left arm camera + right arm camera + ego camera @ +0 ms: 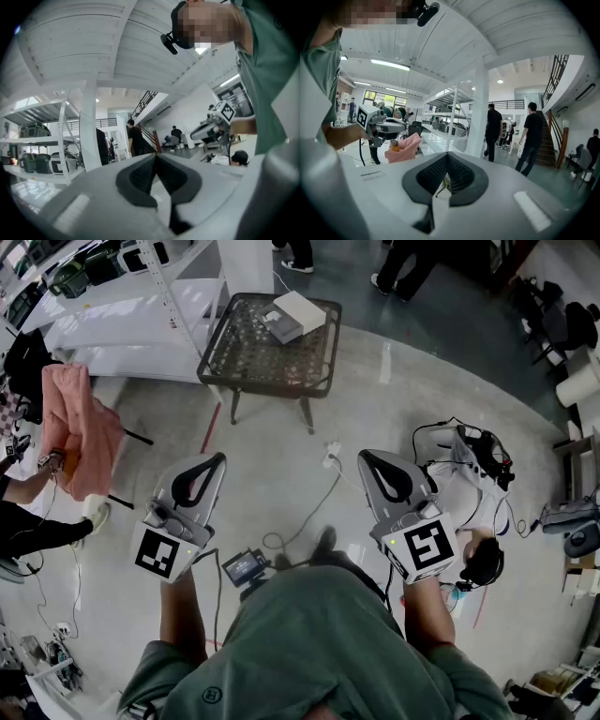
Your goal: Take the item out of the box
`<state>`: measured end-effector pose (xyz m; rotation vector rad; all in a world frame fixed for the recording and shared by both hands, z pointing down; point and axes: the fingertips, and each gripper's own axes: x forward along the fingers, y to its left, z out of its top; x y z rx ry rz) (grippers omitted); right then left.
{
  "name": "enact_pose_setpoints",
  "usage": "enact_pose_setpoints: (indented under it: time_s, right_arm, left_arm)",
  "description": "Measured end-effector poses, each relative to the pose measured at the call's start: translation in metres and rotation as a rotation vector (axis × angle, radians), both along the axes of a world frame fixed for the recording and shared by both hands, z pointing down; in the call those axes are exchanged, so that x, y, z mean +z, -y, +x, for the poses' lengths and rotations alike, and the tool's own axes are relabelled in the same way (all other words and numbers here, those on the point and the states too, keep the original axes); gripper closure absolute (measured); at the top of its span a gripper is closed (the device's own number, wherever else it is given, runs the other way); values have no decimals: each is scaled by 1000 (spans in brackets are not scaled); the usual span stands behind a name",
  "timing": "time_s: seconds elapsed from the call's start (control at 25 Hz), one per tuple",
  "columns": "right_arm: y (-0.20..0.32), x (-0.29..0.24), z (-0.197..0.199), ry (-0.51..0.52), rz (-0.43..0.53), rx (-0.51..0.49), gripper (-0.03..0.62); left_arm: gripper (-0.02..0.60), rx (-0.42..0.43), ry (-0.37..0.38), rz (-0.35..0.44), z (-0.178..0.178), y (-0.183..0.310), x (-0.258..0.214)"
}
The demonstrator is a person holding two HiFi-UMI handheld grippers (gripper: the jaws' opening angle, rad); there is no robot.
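Concrete floor (pixel 272 465), workshop; white box (pixel 300 307) lies on mesh table (pixel 246 357), well ahead of left tool (pixel 219 459) and right tool (pixel 366 458); both closed tight, empty.

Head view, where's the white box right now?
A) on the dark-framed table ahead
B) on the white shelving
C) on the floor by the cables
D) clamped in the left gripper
A: the white box sits on the dark-framed table, far ahead of the left gripper and the right gripper, whose jaws are together with nothing in them.
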<state>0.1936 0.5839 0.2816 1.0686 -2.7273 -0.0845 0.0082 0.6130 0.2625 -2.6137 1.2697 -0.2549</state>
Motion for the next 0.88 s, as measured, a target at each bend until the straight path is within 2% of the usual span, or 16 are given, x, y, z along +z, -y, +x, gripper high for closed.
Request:
enact_pose_setpoints:
  time_s: [0.32,0.64,0.88]
  right_arm:
    - [27,7,28,7,-17,-31,588]
    - [86,20,48,91,-15,-102,586]
    - [123,30,63,87,-30,-129,572]
  left_arm:
    - [580,-20,7,-14,32,28,3]
    - [580,-71,36,-23,58,77,23]
    - [580,-77,48,-27,82,104,27]
